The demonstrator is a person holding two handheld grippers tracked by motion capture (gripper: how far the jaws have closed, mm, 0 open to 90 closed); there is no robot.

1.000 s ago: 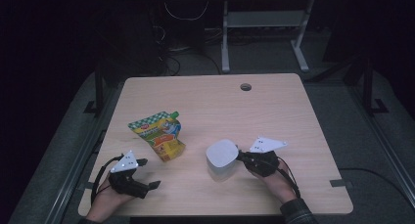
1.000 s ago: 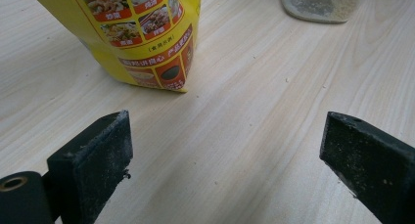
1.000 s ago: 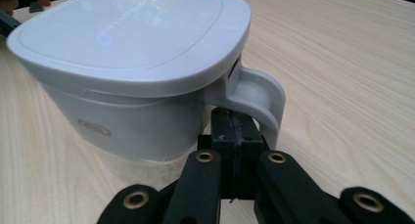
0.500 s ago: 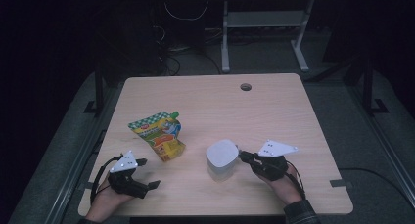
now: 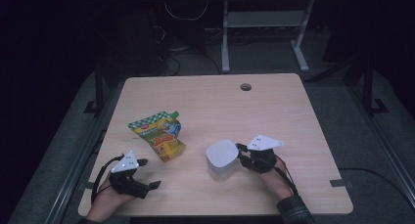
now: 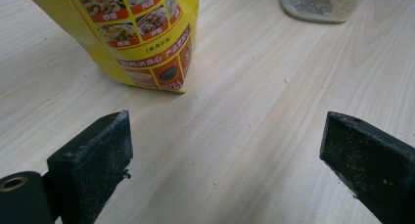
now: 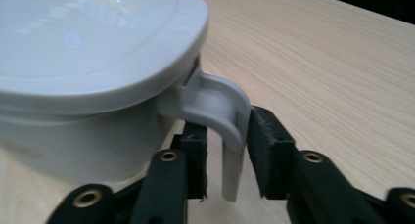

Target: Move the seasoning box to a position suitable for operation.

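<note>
The right gripper has shifted slightly right — jaws pinching the white container's handle; left gripper's jaws spread.

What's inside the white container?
A lid covers the container, so its contents cannot be seen. The right gripper grips the tab at its rim.

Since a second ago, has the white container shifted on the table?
No. The white container sits the same way right of the yellow pouch; only its lid's tilt differs, with the right gripper at its latch.

White lidded container upright on table, yellow pouch lying flat
</note>
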